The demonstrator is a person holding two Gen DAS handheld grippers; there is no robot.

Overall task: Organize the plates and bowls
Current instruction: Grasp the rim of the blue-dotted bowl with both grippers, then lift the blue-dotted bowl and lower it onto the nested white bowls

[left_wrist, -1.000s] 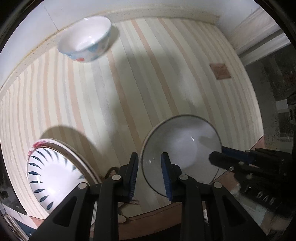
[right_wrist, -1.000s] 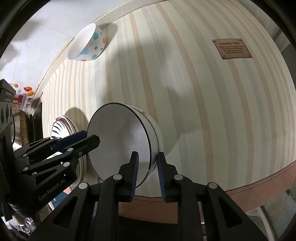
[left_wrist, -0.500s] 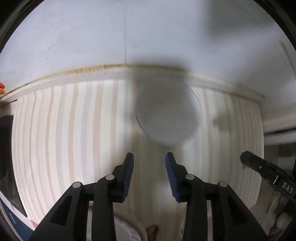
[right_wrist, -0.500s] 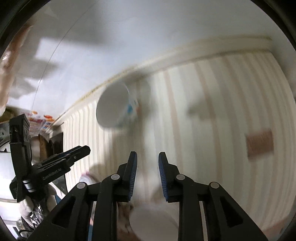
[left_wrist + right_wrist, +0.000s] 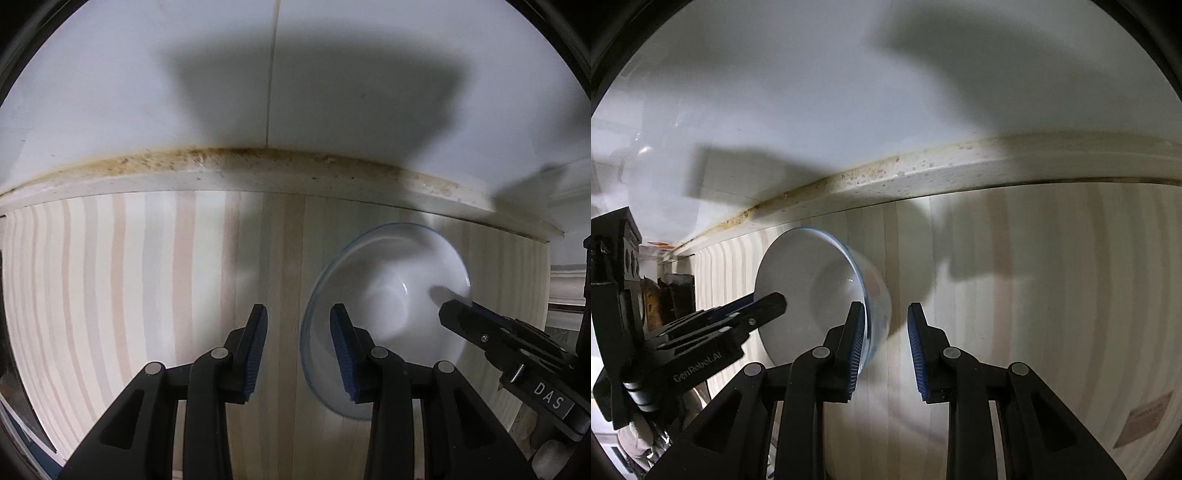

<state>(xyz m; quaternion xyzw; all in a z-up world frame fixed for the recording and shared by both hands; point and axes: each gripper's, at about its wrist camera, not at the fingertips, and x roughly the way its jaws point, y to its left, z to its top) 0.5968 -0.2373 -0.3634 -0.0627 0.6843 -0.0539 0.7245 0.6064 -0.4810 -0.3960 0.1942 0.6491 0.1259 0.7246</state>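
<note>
A white bowl with a thin blue rim and coloured spots on its outside (image 5: 388, 310) (image 5: 812, 291) stands on the striped tablecloth near the back wall. My left gripper (image 5: 298, 350) is open and empty, with the bowl's left rim just behind its right finger. My right gripper (image 5: 885, 350) is open and empty; its left finger is at the bowl's right rim and its right finger is outside the bowl. The right gripper's tip (image 5: 458, 314) reaches over the bowl in the left wrist view. The left gripper (image 5: 768, 306) points into the bowl in the right wrist view.
The striped tablecloth (image 5: 129, 277) runs to a stained edge strip (image 5: 258, 162) under the white wall (image 5: 258, 74). A brown label (image 5: 1145, 417) lies on the cloth at the lower right. Dark clutter (image 5: 668, 299) sits past the cloth's left end.
Both grippers left the black-rimmed bowl at the table's front and moved to the spotted bowl at the back. Both have opened wider. The bowl now sits between them.
</note>
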